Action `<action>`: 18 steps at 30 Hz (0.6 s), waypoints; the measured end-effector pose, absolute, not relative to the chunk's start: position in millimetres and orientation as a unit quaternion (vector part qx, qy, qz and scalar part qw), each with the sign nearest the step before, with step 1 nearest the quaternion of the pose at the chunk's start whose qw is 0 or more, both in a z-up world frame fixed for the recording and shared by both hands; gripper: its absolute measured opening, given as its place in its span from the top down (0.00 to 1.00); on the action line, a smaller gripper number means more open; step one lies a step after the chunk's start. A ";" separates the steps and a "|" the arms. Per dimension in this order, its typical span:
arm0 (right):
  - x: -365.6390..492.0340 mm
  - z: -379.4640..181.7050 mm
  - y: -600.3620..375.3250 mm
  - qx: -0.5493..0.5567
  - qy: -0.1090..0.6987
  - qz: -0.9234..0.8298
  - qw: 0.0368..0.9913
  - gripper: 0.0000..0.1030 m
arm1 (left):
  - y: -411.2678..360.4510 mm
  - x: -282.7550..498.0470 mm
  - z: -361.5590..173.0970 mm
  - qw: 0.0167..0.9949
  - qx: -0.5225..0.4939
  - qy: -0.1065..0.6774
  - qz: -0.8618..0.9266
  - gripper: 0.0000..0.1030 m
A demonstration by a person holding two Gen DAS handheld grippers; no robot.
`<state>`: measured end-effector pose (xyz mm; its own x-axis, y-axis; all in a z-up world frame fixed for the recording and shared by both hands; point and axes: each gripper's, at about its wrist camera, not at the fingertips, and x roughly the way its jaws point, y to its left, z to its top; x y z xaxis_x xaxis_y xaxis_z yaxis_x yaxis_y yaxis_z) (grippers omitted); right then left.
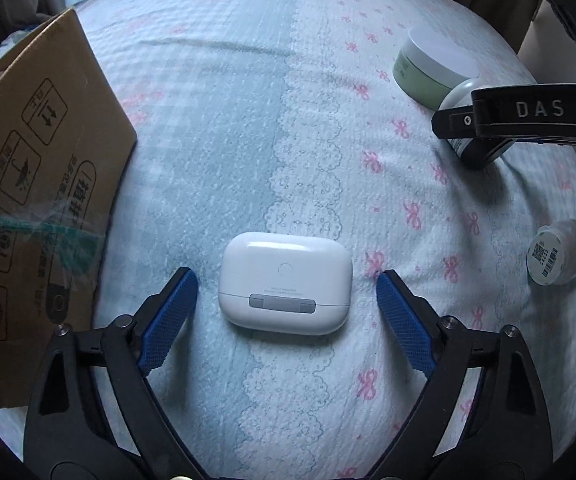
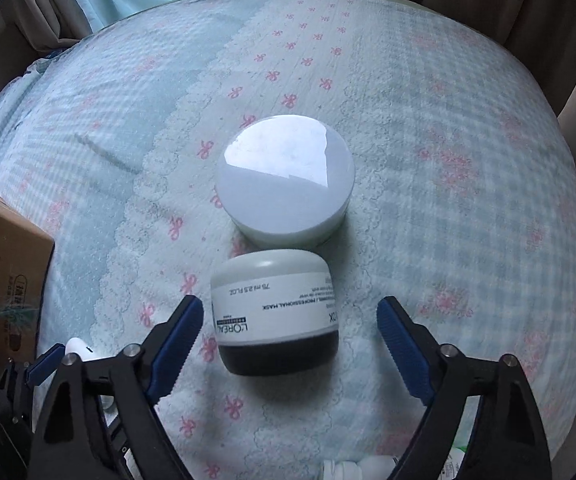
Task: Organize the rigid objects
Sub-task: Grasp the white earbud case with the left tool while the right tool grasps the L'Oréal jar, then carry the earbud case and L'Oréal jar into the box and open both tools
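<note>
White and glossy, the earbud charging case (image 1: pixel 286 283) lies flat on the bed (image 1: pixel 248 120), hinge side toward the camera, right between the blue pads of the left tongs (image 1: pixel 286 300). Those tongs are spread wide, a pad on either side of the case and neither touching it. Left of the case, the cardboard box (image 1: pixel 36 200) with printed handling symbols stands on the bedspread, just beside the left pad. To the case's far right, a small white bottle (image 1: pixel 559 254) with a barcode label lies on its side.

Farther right of the case, the L'Oréal mask jar (image 2: pixel 274 312) lies tipped on its side, white lid away from the camera and dark base near it, label reading upside down. The right tongs (image 2: pixel 289 340) are also spread apart, the jar sitting between their pads without contact. Just beyond the jar, touching or nearly so, a round green tub with a shiny white lid (image 2: pixel 286 176) stands upright. In the right wrist view the case (image 2: pixel 78 348) peeks out at lower left behind the other tongs, with the box (image 2: pixel 4 260) beyond it.
</note>
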<state>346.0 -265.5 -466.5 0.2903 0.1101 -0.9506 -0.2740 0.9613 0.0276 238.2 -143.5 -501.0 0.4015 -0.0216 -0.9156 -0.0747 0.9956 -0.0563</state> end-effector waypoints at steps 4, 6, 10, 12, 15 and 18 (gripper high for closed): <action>350.5 -468.3 -262.5 -0.071 0.580 0.130 0.801 0.47 | -151.7 242.4 -495.6 0.837 -0.035 0.546 -0.005 0.44; 352.5 -466.9 -257.6 -0.079 0.576 0.135 0.802 0.49 | -151.4 239.9 -494.6 0.837 -0.031 0.546 -0.005 0.44; 354.7 -468.9 -248.4 -0.100 0.572 0.133 0.803 0.49 | -149.2 241.2 -494.2 0.836 -0.035 0.547 -0.007 0.44; 355.4 -468.7 -248.9 -0.098 0.572 0.134 0.803 0.49 | -148.2 240.2 -492.1 0.837 -0.033 0.547 -0.008 0.44; 356.0 -468.5 -249.2 -0.093 0.571 0.133 0.805 0.49 | -147.0 240.4 -489.3 0.838 -0.036 0.545 -0.006 0.44; 351.8 -464.2 -253.5 -0.092 0.570 0.131 0.806 0.49 | -145.6 239.3 -481.9 0.842 -0.038 0.539 -0.005 0.44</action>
<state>351.8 -253.5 -464.2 0.3167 0.1063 -0.9426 -0.3150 0.9491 0.0012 239.3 -145.6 -481.9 0.4194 -0.0482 -0.9065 -0.0330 0.9971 -0.0683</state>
